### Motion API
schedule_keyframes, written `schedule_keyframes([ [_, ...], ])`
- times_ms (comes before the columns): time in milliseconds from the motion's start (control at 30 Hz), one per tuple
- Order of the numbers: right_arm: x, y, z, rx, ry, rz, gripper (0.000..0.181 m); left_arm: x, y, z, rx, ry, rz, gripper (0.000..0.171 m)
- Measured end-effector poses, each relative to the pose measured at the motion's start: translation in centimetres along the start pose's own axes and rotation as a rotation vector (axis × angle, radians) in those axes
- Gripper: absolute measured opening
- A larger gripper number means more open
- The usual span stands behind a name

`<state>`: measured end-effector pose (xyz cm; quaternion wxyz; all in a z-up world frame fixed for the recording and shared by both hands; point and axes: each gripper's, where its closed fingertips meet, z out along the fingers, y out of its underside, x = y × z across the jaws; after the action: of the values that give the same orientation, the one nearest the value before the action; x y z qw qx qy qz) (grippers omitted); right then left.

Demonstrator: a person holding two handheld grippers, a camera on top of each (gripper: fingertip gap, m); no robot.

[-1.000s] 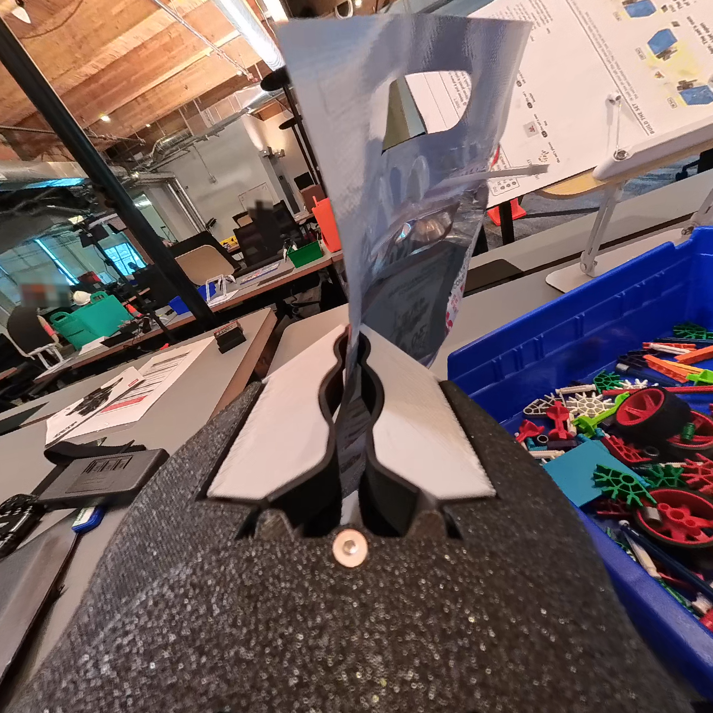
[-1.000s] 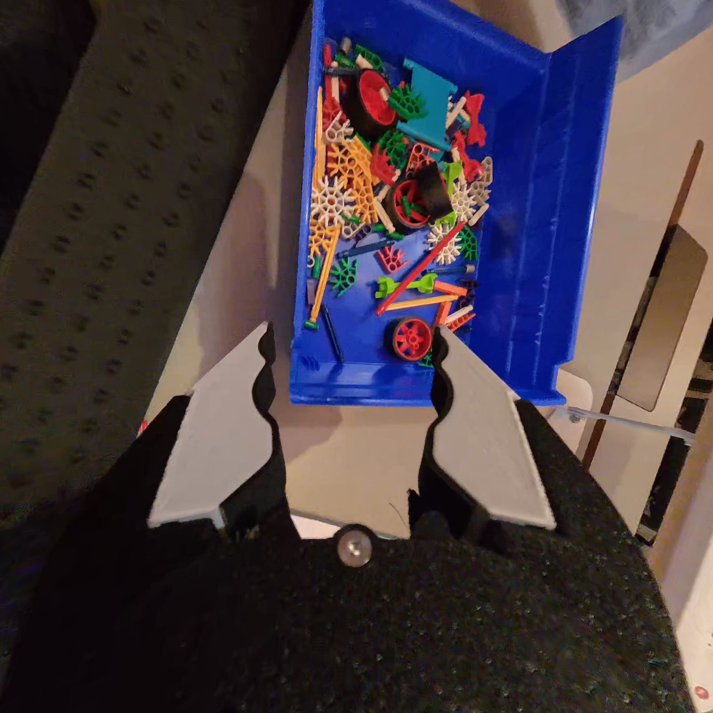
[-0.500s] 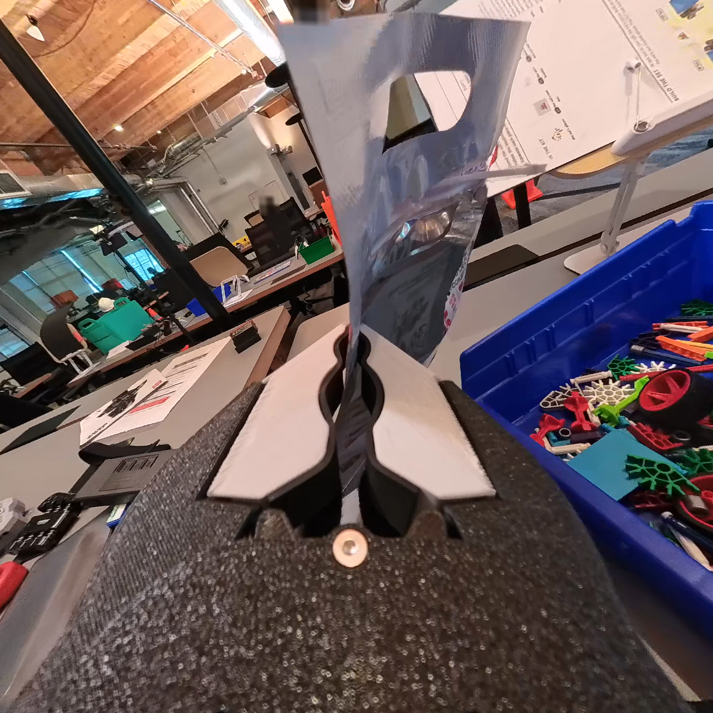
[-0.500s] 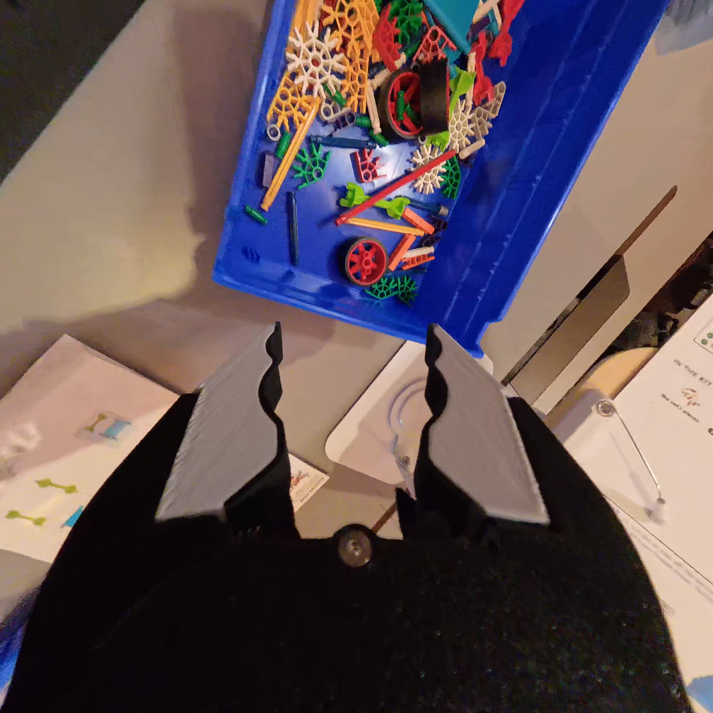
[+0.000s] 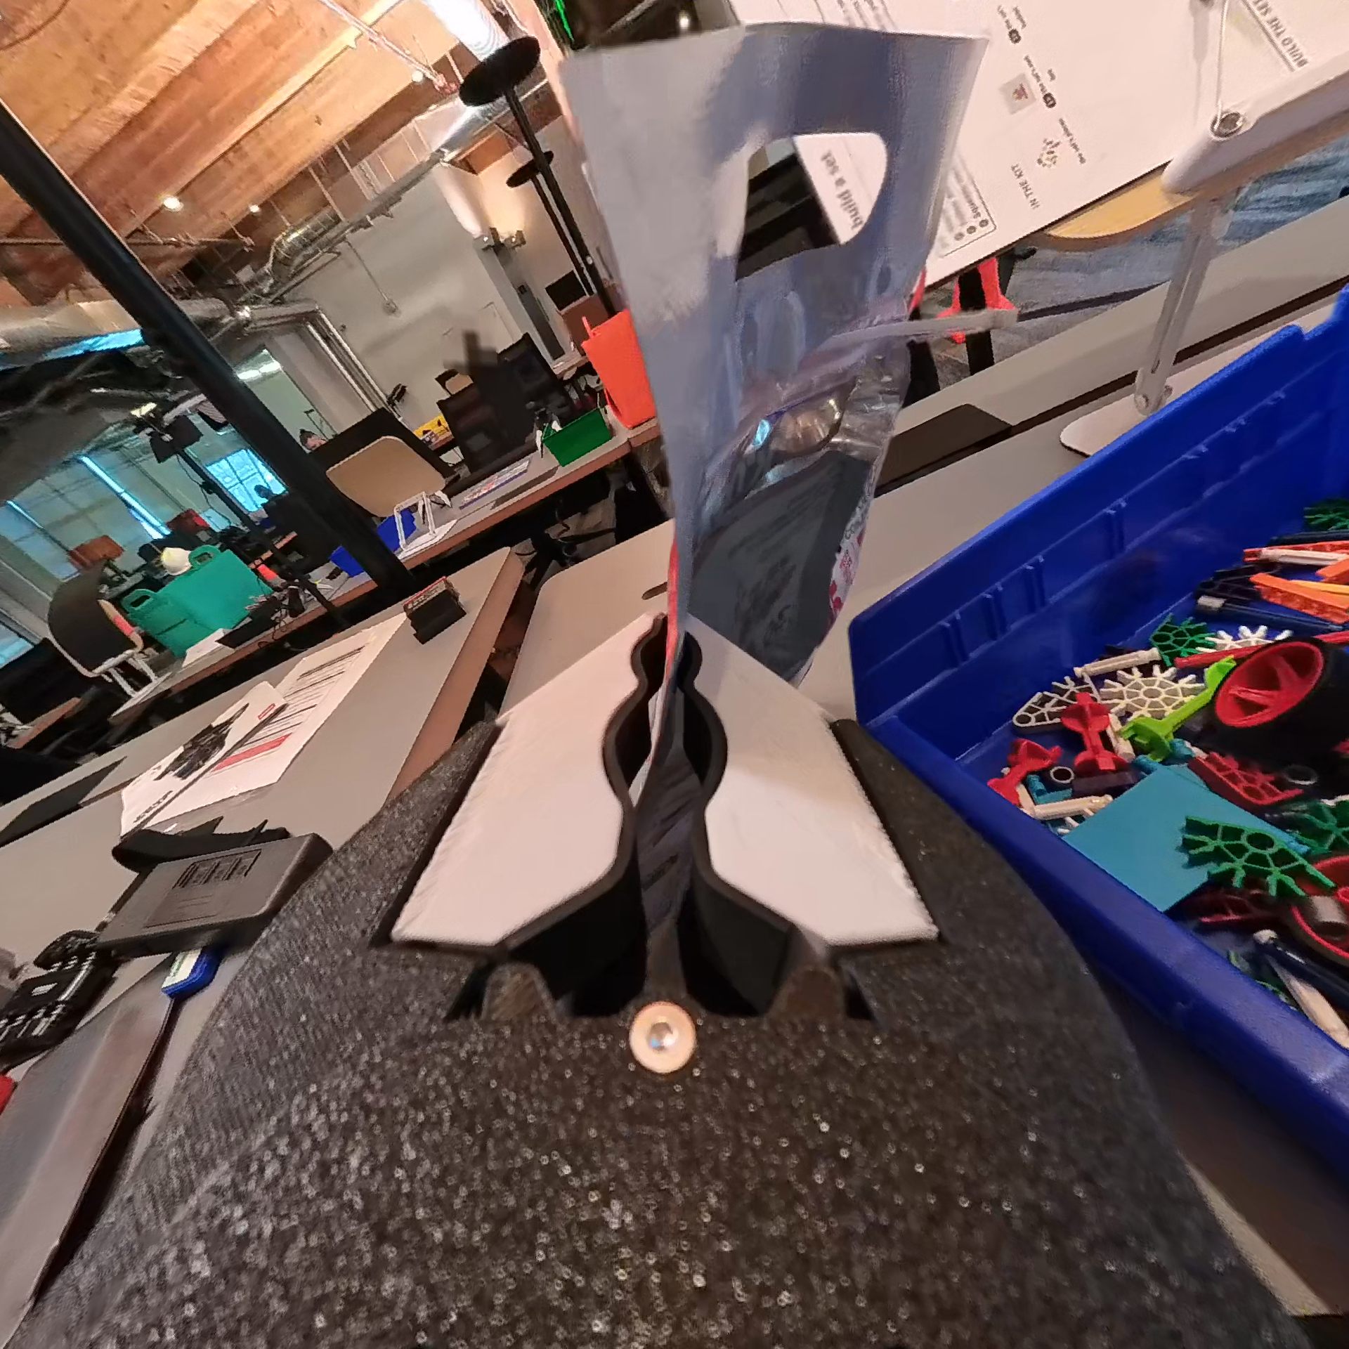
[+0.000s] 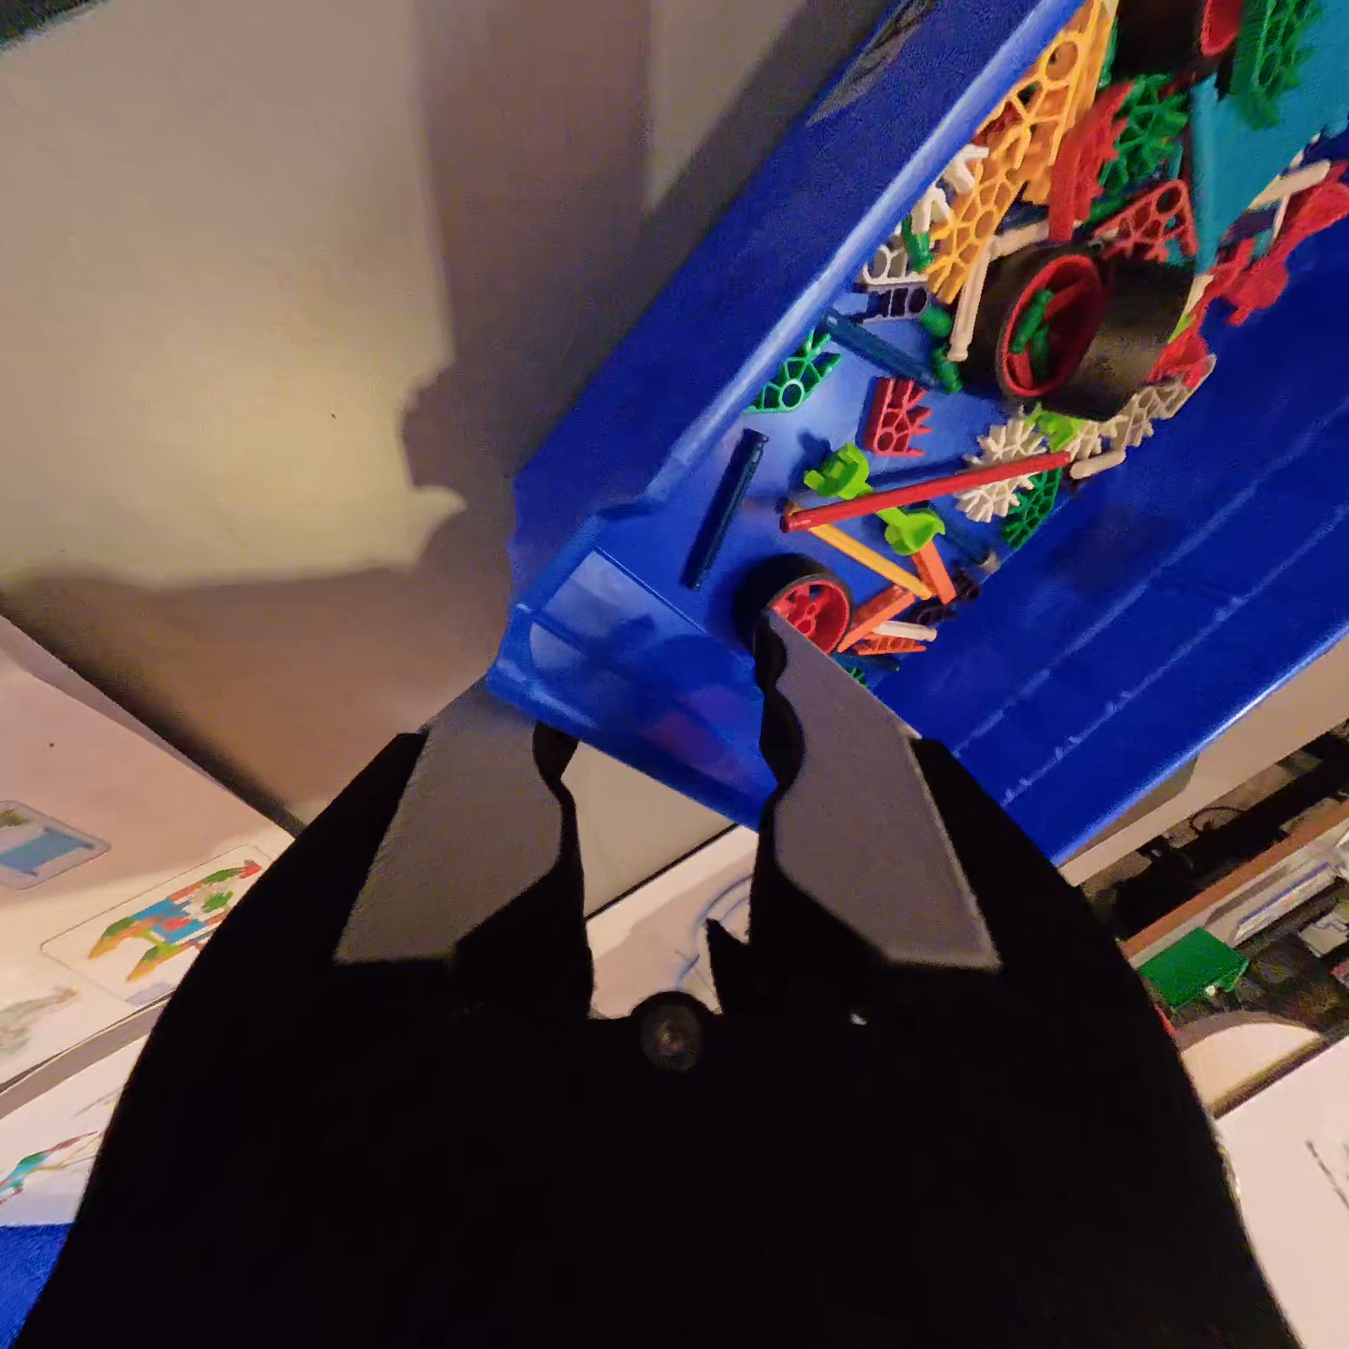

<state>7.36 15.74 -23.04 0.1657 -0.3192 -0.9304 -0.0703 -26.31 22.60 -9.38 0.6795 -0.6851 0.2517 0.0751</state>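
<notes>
The left gripper point(image 5: 668, 701) stays clamped on the bag point(image 5: 774, 306); the right gripper point(image 6: 653, 701), jaws apart and empty, has dropped to the bin point(image 6: 1139, 701) near corner.

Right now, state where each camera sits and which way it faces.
Left wrist view: low over the table, facing level across the room; own left gripper shut on a silver plastic bag.
Right wrist view: above, facing down at the blue bin; own right gripper open, empty.
Shared: the blue bin of toy building pieces.
</notes>
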Motion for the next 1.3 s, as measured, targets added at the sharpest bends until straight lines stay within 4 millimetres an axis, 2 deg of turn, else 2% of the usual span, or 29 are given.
schedule_keyframes([
  [67, 0.6, -0.9, 0.0, 0.032, 0.041, 0.010, 0.041, 0.3, 0.0, 0.1, 0.007, 0.019, -0.003, 0.000],
  [167, 1.3, -1.9, 0.4, 0.023, 0.118, -0.066, 0.037, 0.7, 0.2, 0.4, 0.006, 0.036, 0.002, 0.000],
  [267, 2.3, -3.4, 0.7, 0.060, 0.182, -0.043, 0.037, 0.9, 0.2, 0.6, 0.017, 0.045, 0.002, 0.000],
  [333, 2.9, -4.9, 0.7, 0.076, 0.214, -0.030, 0.034, 0.7, 0.2, 0.8, 0.021, 0.038, 0.004, 0.000],
  [433, 3.2, -8.7, -0.1, 0.179, 0.203, 0.009, 0.026, 0.6, 0.4, 1.0, 0.023, 0.040, 0.014, 0.000],
  [467, 3.4, -9.2, -0.4, 0.190, 0.206, 0.012, 0.024, 0.6, 0.5, 1.1, 0.022, 0.043, 0.018, 0.000],
  [533, 4.0, -8.7, -1.0, 0.193, 0.215, 0.033, 0.024, 0.5, 0.5, 1.3, 0.023, 0.047, 0.012, 0.000],
  [567, 4.1, -7.9, -1.1, 0.184, 0.208, 0.050, 0.024, 0.4, 0.6, 1.4, 0.022, 0.047, 0.011, 0.000],
  [633, 4.2, -6.0, -0.8, 0.165, 0.196, 0.092, 0.022, 0.4, 0.7, 1.7, 0.017, 0.050, 0.012, 0.000],
  [700, 4.0, -5.4, -0.1, 0.166, 0.194, 0.099, 0.018, 0.4, 0.8, 1.9, 0.017, 0.051, 0.012, 0.000],
  [967, 4.3, -6.1, 0.2, 0.214, 0.170, 0.091, 0.017, 0.5, 1.1, 3.1, 0.009, 0.048, 0.033, 0.000],
  [1167, 4.6, -8.2, 0.3, 0.327, 0.030, 0.163, 0.007, 0.7, 1.4, 4.0, 0.020, 0.073, 0.071, 0.000],
  [1233, 4.7, -8.7, 1.2, 0.333, 0.011, 0.200, 0.010, 0.8, 1.5, 4.3, 0.019, 0.083, 0.079, 0.000],
  [1300, 4.3, -8.5, 3.0, 0.262, 0.018, 0.188, 0.012, 0.9, 1.5, 4.7, 0.021, 0.090, 0.085, 0.000],
])
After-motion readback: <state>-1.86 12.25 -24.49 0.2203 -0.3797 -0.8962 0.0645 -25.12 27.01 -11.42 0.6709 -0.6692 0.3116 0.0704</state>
